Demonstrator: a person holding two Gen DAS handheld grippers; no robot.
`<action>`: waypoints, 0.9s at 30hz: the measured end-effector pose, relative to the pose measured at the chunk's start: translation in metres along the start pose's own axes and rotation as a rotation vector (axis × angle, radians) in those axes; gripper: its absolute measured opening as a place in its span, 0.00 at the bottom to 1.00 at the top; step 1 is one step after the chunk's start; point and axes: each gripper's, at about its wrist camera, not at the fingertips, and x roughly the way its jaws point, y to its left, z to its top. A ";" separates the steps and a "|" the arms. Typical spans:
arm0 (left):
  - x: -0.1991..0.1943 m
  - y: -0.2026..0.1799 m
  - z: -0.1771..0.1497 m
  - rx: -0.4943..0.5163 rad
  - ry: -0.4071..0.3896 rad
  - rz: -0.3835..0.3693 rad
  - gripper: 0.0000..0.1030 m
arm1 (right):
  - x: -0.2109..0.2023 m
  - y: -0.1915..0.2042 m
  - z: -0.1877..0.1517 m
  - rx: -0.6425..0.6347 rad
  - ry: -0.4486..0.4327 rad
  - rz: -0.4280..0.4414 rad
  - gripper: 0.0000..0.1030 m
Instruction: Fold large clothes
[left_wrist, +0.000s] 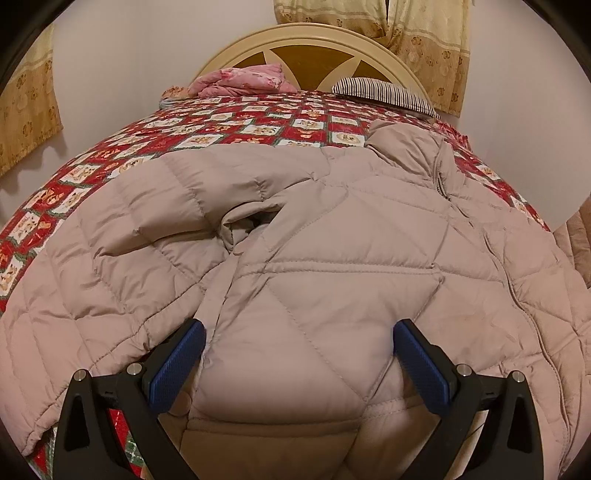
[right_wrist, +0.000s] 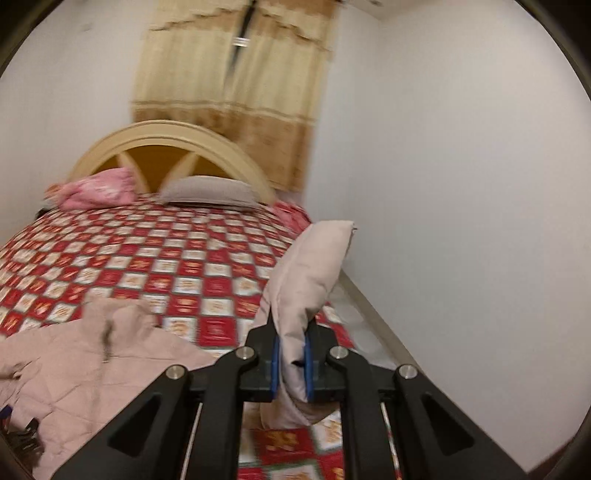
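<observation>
A large pale pink quilted down jacket (left_wrist: 332, 240) lies spread over the red checked bed cover (left_wrist: 240, 122). My left gripper (left_wrist: 299, 326) is open and points down at the near hem, with puffy fabric bulging between its blue pads (left_wrist: 177, 365). In the right wrist view, my right gripper (right_wrist: 291, 334) is shut on a sleeve of the jacket (right_wrist: 314, 258). The sleeve is lifted above the bed and stands up past the fingers. The jacket's body (right_wrist: 92, 362) lies low on the left, blurred.
A cream arched headboard (left_wrist: 310, 33) stands at the far end, with a pink bundle (left_wrist: 247, 79) and a striped pillow (left_wrist: 384, 92) in front of it. Yellow curtains (right_wrist: 236, 110) hang behind. A white wall (right_wrist: 461, 203) runs close along the bed's right side.
</observation>
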 end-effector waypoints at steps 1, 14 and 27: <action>0.000 0.001 0.000 -0.004 -0.001 -0.003 0.99 | -0.001 0.015 0.000 -0.024 -0.007 0.020 0.12; -0.004 0.013 -0.001 -0.070 -0.023 -0.040 0.99 | 0.014 0.203 -0.044 -0.214 0.040 0.323 0.12; -0.004 0.018 -0.002 -0.099 -0.022 -0.020 0.99 | 0.080 0.260 -0.148 -0.150 0.342 0.540 0.14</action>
